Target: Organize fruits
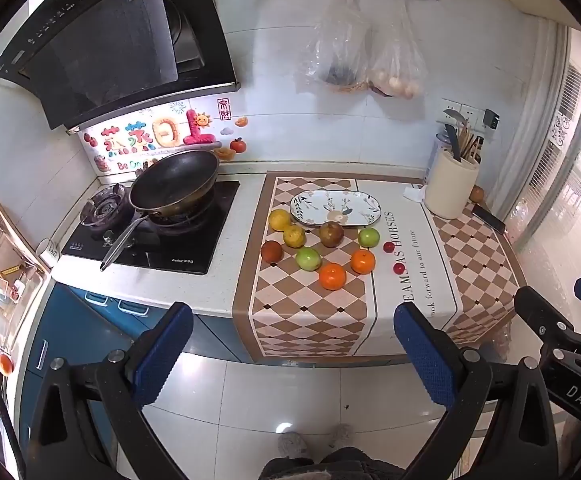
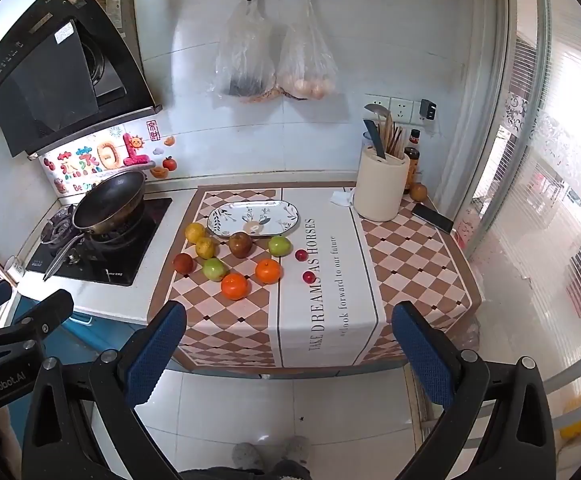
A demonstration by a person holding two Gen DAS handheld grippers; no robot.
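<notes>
Several fruits lie loose on the checked cloth point(image 1: 310, 320) in front of an empty oval patterned plate point(image 1: 335, 208): two oranges point(image 1: 332, 276), two green apples point(image 1: 308, 258), two yellow fruits point(image 1: 279, 219), a brown pear point(image 1: 331, 234), a dark red fruit point(image 1: 271, 251) and two small red fruits point(image 1: 389, 247). The same plate point(image 2: 253, 218) and oranges point(image 2: 234, 286) show in the right wrist view. My left gripper point(image 1: 294, 344) is open and empty, held back from the counter above the floor. My right gripper point(image 2: 290, 344) is open and empty too, beside it.
A wok point(image 1: 174, 184) sits on the stove at the left. A cream utensil holder point(image 1: 450, 188) stands at the back right with a phone point(image 1: 488, 218) beside it. Two plastic bags point(image 1: 366, 60) hang on the wall. The counter's front edge drops to tiled floor.
</notes>
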